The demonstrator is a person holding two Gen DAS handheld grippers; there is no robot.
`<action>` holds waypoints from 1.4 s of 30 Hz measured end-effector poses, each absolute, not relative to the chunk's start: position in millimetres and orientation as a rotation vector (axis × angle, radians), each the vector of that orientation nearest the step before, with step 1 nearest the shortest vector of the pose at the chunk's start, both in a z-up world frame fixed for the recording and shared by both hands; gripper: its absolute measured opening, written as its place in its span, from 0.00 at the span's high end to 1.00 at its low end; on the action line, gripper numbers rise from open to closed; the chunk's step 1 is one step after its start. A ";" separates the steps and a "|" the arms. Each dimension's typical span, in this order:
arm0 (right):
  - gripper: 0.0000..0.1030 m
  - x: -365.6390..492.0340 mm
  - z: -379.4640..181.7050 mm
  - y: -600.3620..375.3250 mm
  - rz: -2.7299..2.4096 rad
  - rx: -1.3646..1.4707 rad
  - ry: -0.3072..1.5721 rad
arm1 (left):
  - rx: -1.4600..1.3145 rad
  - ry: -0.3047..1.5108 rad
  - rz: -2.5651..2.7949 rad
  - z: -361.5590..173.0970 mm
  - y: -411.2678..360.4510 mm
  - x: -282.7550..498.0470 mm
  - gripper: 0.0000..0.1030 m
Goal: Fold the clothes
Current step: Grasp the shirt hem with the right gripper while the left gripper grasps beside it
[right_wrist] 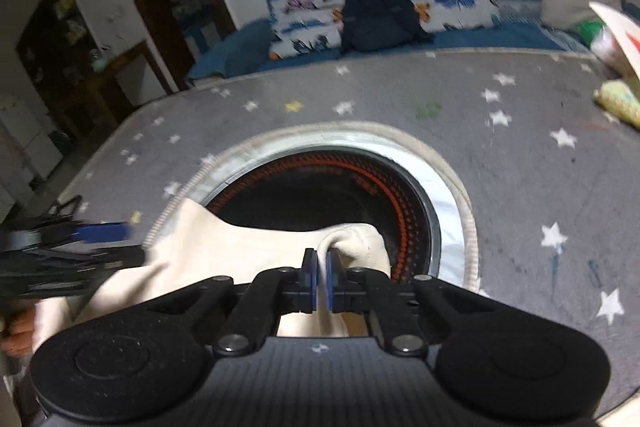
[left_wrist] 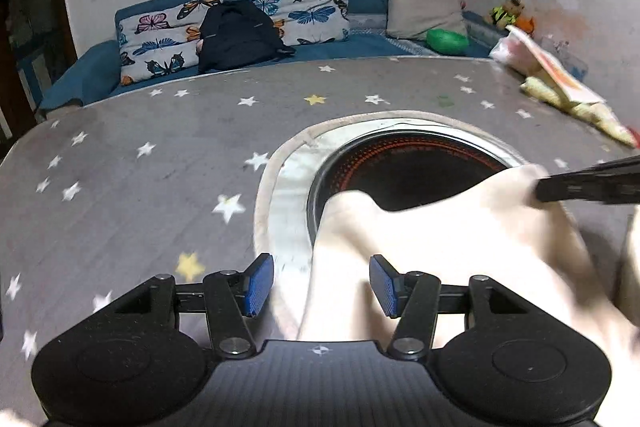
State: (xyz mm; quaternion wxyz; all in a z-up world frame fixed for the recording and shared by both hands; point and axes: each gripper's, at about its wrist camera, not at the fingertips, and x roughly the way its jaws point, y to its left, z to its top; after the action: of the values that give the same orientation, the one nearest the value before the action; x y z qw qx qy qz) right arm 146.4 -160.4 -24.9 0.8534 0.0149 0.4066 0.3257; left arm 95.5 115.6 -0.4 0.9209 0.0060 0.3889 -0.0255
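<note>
A cream garment [left_wrist: 440,239] lies bunched at the near side of the table, its far edge draped over a round black burner [left_wrist: 412,171]. My left gripper [left_wrist: 322,285] is open. Its blue pads [left_wrist: 260,285] stand wide apart, and the garment's left edge lies between them without being pressed. In the right wrist view my right gripper [right_wrist: 321,277] is shut on a raised fold of the garment [right_wrist: 240,247]. The right gripper [left_wrist: 544,189] also reaches in from the right in the left wrist view. The left gripper [right_wrist: 134,241] appears blurred at the left of the right wrist view.
The table wears a grey star-printed cover [left_wrist: 160,155] with a trimmed round opening around the burner [right_wrist: 320,195]. Snack bags [left_wrist: 568,95] lie at the far right. Behind the table is a blue sofa [left_wrist: 88,75] with butterfly cushions, a dark backpack [left_wrist: 240,35] and a green bowl [left_wrist: 447,41].
</note>
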 end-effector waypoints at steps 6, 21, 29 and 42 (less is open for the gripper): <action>0.96 137.4 -8.8 -170.4 0.710 0.025 0.837 | 0.003 0.790 -0.103 -10.1 106.8 124.4 0.47; 0.96 143.5 -19.6 -175.0 0.664 0.039 0.832 | -0.138 0.733 -0.222 -1.6 106.0 114.3 0.93; 0.96 143.1 -25.6 -182.0 0.648 0.054 0.842 | -0.030 0.617 -0.631 25.7 46.6 6.6 0.89; 0.96 137.2 -27.4 -188.3 0.634 0.063 0.840 | 0.128 0.623 -0.608 23.7 69.7 -4.2 0.74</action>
State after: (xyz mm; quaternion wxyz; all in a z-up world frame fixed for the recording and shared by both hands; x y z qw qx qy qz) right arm 137.2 -188.3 -27.4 0.8642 0.0301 0.4008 0.3027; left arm -4.2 69.7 23.7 0.9047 0.0621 0.3016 -0.2943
